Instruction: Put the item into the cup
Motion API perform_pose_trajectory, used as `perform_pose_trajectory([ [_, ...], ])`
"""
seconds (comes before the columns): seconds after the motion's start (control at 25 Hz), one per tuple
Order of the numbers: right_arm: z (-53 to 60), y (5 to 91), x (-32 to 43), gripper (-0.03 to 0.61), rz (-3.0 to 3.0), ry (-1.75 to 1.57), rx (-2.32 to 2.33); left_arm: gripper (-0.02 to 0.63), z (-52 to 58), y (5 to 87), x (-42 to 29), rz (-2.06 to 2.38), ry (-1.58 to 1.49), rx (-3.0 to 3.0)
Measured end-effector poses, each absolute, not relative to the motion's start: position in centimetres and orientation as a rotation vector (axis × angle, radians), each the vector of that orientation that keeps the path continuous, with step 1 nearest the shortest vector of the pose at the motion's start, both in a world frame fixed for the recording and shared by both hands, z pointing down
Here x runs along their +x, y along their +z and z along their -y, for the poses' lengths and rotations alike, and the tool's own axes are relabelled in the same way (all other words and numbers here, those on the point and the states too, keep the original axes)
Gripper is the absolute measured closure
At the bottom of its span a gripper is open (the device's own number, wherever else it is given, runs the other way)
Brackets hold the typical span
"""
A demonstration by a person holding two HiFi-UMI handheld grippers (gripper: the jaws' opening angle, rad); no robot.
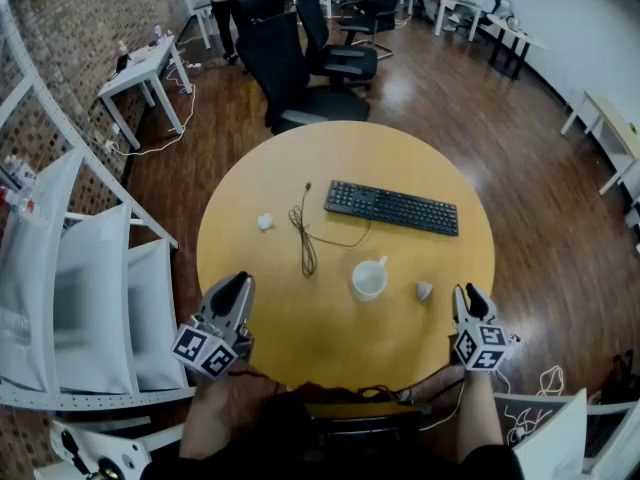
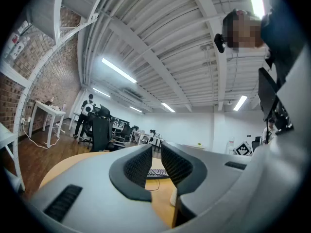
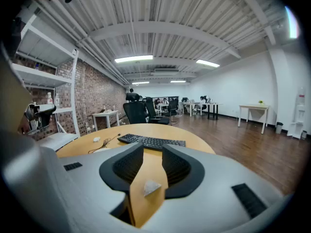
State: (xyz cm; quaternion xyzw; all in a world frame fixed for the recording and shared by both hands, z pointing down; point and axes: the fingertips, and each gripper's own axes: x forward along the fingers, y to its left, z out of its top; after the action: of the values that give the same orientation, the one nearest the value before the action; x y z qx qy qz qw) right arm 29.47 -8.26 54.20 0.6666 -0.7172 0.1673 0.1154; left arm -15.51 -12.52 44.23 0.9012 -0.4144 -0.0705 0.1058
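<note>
Small item [image 1: 424, 290] on table [image 1: 330, 163], near right gripper [image 1: 470, 295], jaws apart

Left claw [image 1: 238, 283], right claw [image 1: 470, 294]: grey shells, black ribbed pads [image 3: 127, 166], black-white marker cubes [image 1: 205, 351].

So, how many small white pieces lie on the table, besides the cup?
2. One piece lies left of the cable; the other piece lies just right of the cup.

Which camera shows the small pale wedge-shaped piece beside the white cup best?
The right gripper view: the small pale wedge-shaped piece lies close and large, framed by the open right tongs. The head view shows it tiny, right of the white cup. The left gripper view misses it.
</note>
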Motion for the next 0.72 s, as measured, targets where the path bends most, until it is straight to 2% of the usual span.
perform_pose_trajectory([
  [0.28,10.8,58.8,28.7,0.377,2.029,0.568,1.873,0.561,13.1,46.5,-15.7,1.229,-0.143,2.604],
  [0.44,11.8,62.2,27.8,0.372,1.986,0.613,1.794,0.561,13.0,47.8,-16.1,1.245,-0.103,2.552],
  [0.52,12.4,64.0,27.5,0.327,1.960,0.632,1.758,0.561,12.8,48.5,-15.7,1.245,-0.089,2.530],
  [0.72,13.6,68.0,27.2,0.325,1.861,0.660,1.731,0.561,12.1,49.8,-14.7,1.233,-0.086,2.490],
])
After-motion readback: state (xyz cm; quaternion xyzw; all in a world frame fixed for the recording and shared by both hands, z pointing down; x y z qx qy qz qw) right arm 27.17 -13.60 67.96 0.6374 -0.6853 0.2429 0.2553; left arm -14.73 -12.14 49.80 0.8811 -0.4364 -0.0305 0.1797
